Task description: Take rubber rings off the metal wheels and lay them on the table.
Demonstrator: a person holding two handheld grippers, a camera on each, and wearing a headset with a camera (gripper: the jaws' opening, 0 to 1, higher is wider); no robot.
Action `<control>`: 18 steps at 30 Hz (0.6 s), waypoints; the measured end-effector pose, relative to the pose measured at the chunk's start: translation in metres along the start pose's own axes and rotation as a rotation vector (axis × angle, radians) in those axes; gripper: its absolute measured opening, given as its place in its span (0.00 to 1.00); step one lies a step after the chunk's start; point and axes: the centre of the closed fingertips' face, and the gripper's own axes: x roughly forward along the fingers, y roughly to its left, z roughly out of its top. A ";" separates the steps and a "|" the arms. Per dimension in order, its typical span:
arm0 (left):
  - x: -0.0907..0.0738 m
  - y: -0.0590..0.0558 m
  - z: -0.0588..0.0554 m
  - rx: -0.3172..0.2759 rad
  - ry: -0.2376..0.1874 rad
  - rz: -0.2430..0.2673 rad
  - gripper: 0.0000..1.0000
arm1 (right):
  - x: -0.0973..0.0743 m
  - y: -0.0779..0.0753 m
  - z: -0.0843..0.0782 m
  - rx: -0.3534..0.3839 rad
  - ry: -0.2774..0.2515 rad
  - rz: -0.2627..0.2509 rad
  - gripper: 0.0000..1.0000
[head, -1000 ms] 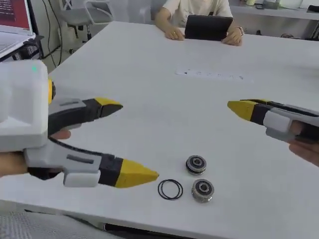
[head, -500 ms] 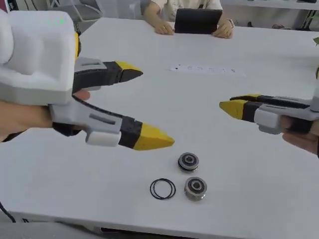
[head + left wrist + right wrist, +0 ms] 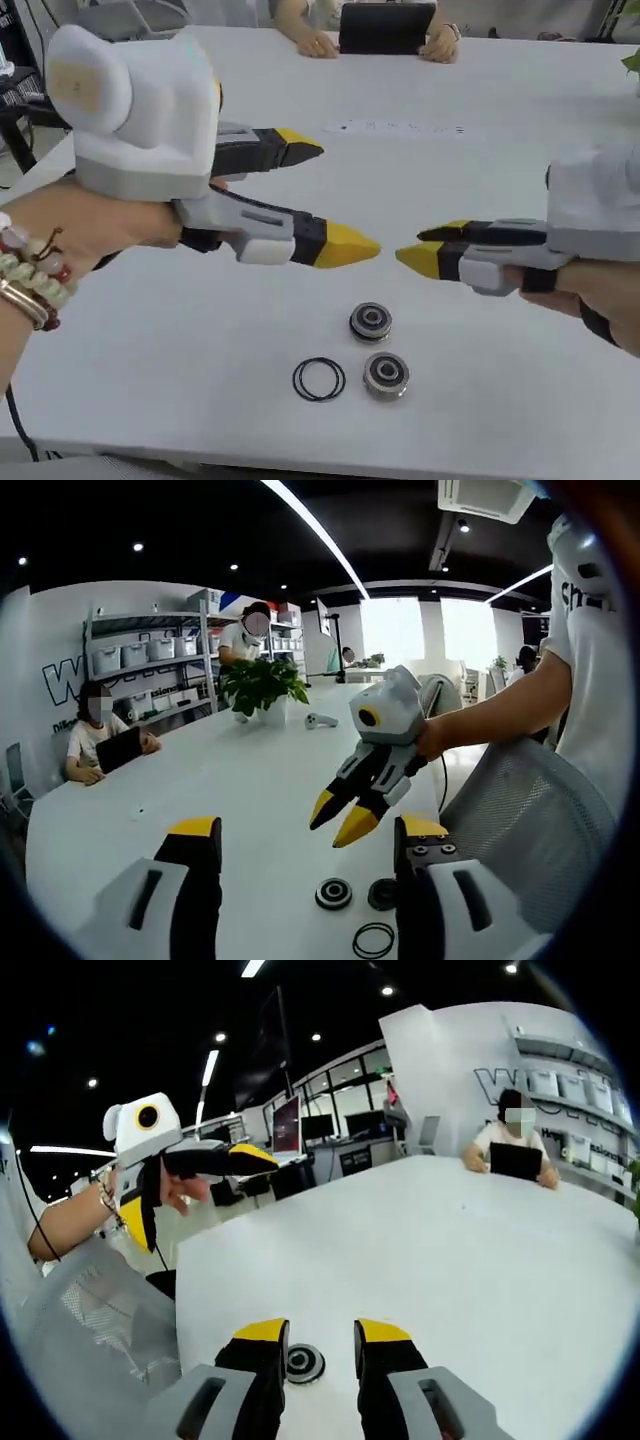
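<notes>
Your left gripper is wide open, jaws spread far and holding nothing; it hangs above the near wheel, off to that wheel's left and well clear of it. Your right gripper is empty too. Its jaws stand parted by a narrower gap, as the right gripper view shows, and it hangs above the near wheel on the other side. The two sets of tips face each other over the near wheel, close but apart.

Below them the white table carries the work. The far wheel lies flat just beyond the near wheel, the two almost touching. Both show bright metal rims around dark centres. Two black rubber rings lie overlapping on the table just left of the near wheel, apart from it.

With two rings down beside two wheels, the job looks done or nearly so. I cannot tell whether either wheel has another ring seated in its groove, so check that before you count it finished.

The rings lie on bare table top, in no tray or box. The only containers are bins on a shelf far beyond the near wheel, too small to tell what they hold
</notes>
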 end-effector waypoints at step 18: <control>0.048 -0.003 -0.079 0.030 0.129 -0.004 0.40 | 0.007 -0.009 -0.043 0.047 0.050 -0.044 0.22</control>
